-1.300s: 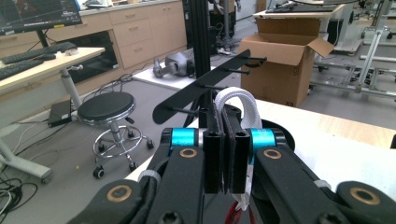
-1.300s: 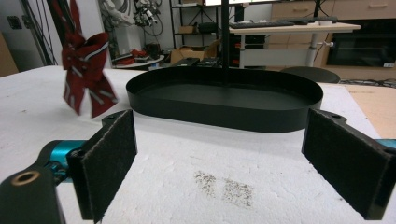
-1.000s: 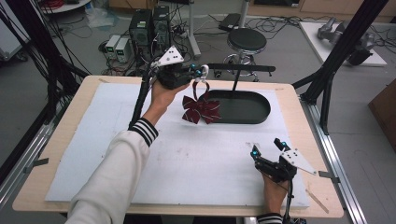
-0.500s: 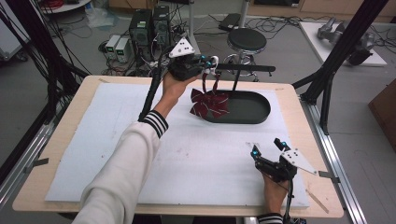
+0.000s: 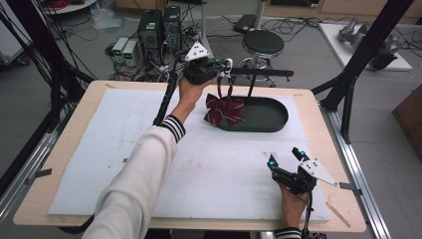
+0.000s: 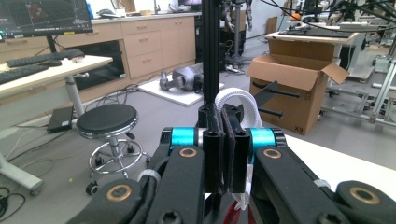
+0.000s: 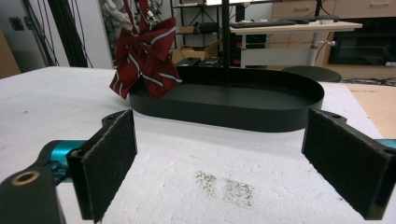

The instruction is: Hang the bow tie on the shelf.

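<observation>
High view: the left gripper (image 5: 222, 66) holds a red striped bow tie (image 5: 225, 109) by its white strap, dangling over the black tray's (image 5: 268, 127) nine o'clock rim beside the stand's crossbar (image 5: 261, 72).

Left gripper view: jaws clenched on the white strap (image 6: 235, 99).

Right gripper view: the right gripper (image 7: 219, 168) rests spread wide, idle.

Likely next: hooking the strap over the crossbar.

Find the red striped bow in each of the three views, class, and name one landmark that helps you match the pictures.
High view: the bow hangs from the left hand-held gripper, above the left end of the black oval tray.
Left gripper view: a sliver of red at the bottom edge, below the shut jaws, is probably the bow.
Right gripper view: upper left, hanging over the tray's left end.
Shared landmark: the tray's upright black post.
</observation>
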Motion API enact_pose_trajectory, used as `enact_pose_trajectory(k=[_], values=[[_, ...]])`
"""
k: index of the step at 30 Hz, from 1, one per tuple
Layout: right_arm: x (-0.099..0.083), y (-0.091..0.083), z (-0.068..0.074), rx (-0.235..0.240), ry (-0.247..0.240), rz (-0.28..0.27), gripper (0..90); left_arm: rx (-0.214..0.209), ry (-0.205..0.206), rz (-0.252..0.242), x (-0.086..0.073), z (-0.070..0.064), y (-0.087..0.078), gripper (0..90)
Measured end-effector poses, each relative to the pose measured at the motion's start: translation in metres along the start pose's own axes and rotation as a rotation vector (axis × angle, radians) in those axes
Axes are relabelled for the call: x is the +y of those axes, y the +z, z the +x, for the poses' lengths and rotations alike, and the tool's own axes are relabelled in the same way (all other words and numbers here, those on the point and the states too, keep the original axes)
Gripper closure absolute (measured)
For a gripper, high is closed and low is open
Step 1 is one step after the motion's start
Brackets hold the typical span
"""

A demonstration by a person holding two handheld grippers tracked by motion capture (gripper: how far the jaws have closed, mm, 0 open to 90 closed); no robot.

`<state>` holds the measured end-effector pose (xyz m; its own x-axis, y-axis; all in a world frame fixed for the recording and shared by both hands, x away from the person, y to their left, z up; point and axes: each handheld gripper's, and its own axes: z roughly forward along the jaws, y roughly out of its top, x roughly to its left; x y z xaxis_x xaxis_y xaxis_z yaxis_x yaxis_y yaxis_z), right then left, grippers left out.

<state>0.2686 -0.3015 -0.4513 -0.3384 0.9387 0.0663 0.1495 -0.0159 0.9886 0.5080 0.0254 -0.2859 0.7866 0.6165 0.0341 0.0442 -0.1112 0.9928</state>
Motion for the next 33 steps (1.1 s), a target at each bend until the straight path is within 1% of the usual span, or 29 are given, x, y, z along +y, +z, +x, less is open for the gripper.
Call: enact_pose_trajectory(k=[3, 5, 7, 8, 10, 13, 14, 18, 22, 23, 25, 27, 30, 33], values=[[0.000, 0.000, 0.000, 0.001, 0.002, 0.001, 9.4, 0.004, 0.010, 0.016, -0.001, 0.000, 0.006, 87.5], [0.000, 0.000, 0.000, 0.001, 0.001, 0.002, 9.4, 0.002, 0.011, 0.014, 0.000, -0.001, 0.010, 87.5], [0.000, 0.000, 0.000, 0.002, 0.000, 0.002, 9.4, 0.003, 0.036, 0.010, 0.003, -0.004, 0.015, 87.5], [0.000, 0.000, 0.000, 0.002, 0.000, 0.002, 9.4, 0.006, 0.041, 0.008, 0.003, -0.005, 0.017, 87.5], [0.000, 0.000, 0.000, 0.003, 0.001, 0.002, 9.4, 0.024, 0.045, 0.017, 0.002, -0.006, 0.020, 87.5], [0.000, 0.000, 0.000, 0.002, -0.001, 0.001, 9.4, 0.045, 0.021, 0.024, -0.001, -0.002, 0.022, 87.5], [0.000, 0.000, 0.000, 0.001, 0.000, 0.002, 9.3, 0.045, 0.014, 0.026, -0.002, -0.001, 0.022, 87.5], [0.000, 0.000, 0.001, 0.001, 0.002, 0.003, 9.4, 0.083, 0.029, 0.058, -0.005, -0.003, 0.026, 87.4], [0.000, 0.000, 0.001, 0.000, -0.006, 0.001, 9.4, 0.094, 0.022, 0.056, -0.006, -0.003, 0.028, 87.4], [0.000, 0.000, 0.001, 0.001, -0.007, 0.001, 9.4, 0.099, 0.027, 0.061, -0.006, -0.003, 0.029, 87.4], [0.000, 0.000, 0.001, 0.001, 0.000, 0.002, 9.4, 0.129, 0.050, 0.066, -0.006, -0.004, 0.030, 87.5], [0.000, 0.000, 0.000, 0.003, -0.002, 0.001, 9.4, 0.161, 0.054, 0.072, -0.007, -0.004, 0.029, 87.5], [0.000, 0.000, 0.000, 0.003, 0.002, 0.002, 9.4, 0.196, 0.052, 0.077, -0.007, -0.002, 0.028, 87.5], [0.000, 0.000, 0.001, 0.001, 0.002, 0.002, 9.4, 0.217, 0.060, 0.076, -0.007, -0.002, 0.027, 87.4]])
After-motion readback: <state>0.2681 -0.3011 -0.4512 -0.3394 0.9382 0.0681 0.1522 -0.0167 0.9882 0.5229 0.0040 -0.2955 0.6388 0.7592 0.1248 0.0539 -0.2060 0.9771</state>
